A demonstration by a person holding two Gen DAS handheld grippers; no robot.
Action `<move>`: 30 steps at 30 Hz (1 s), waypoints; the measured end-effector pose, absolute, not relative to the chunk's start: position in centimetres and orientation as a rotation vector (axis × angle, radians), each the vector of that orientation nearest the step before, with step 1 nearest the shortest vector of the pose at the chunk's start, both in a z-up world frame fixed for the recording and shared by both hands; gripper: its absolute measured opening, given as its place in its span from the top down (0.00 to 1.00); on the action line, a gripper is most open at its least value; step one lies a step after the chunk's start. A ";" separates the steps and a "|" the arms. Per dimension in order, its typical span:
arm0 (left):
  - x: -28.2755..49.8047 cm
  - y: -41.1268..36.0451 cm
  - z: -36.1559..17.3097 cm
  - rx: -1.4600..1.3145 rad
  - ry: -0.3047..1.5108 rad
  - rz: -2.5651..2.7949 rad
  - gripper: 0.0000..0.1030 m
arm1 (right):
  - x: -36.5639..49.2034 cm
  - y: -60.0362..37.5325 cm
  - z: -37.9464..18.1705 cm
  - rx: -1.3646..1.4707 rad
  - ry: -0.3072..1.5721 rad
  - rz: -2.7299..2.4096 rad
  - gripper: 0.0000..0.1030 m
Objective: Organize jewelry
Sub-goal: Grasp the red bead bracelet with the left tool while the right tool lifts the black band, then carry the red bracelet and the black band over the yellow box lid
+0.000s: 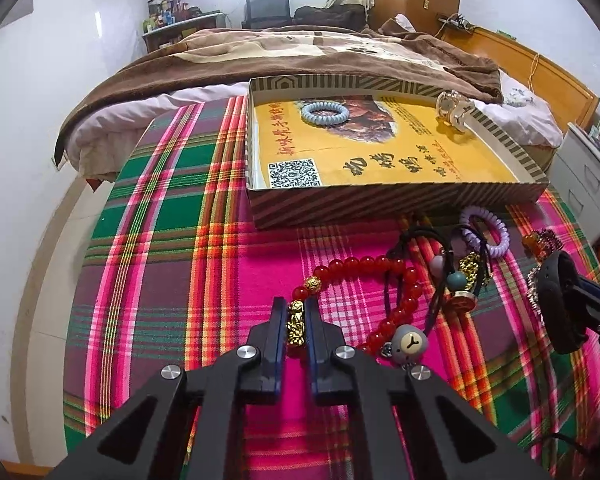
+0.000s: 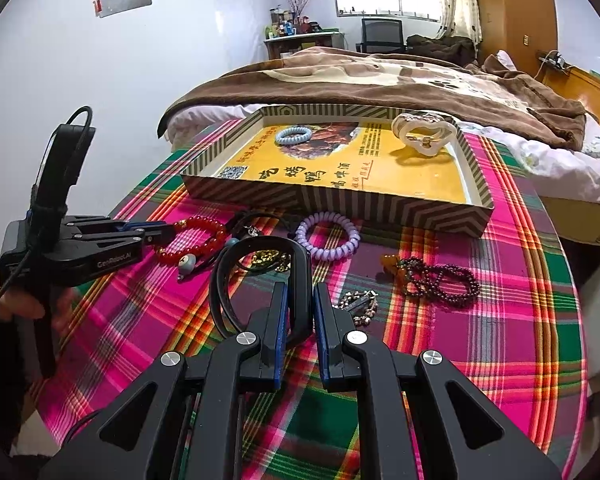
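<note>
Two grippers are engaged: the left gripper (image 1: 296, 316) is closed narrowly on the gold charm of the red bead bracelet (image 1: 364, 264), the right gripper (image 2: 300, 308) on a black band (image 2: 260, 252), both on the tabletop (image 1: 180, 280) beside the box (image 2: 340, 200). Tangled cords (image 1: 420, 240) could be dragged along if lifted.

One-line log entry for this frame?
left gripper: shut on red bead bracelet | right gripper: shut on black band | box: blue coil tie, white piece
</note>
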State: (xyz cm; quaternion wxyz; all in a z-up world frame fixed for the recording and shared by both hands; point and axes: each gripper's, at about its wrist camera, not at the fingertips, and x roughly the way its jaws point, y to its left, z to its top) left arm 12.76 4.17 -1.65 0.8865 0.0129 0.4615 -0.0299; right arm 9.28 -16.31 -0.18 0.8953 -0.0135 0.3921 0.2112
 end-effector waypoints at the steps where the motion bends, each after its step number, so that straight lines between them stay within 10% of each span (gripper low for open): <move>1: 12.7 4.2 -1.5 0.026 0.957 -0.062 0.92 | 9.3 -16.4 -0.1 -0.027 0.812 0.437 0.87; 30: 9.4 2.7 8.3 0.020 0.720 -0.075 0.92 | 8.5 -16.3 4.5 -0.059 0.697 0.415 0.87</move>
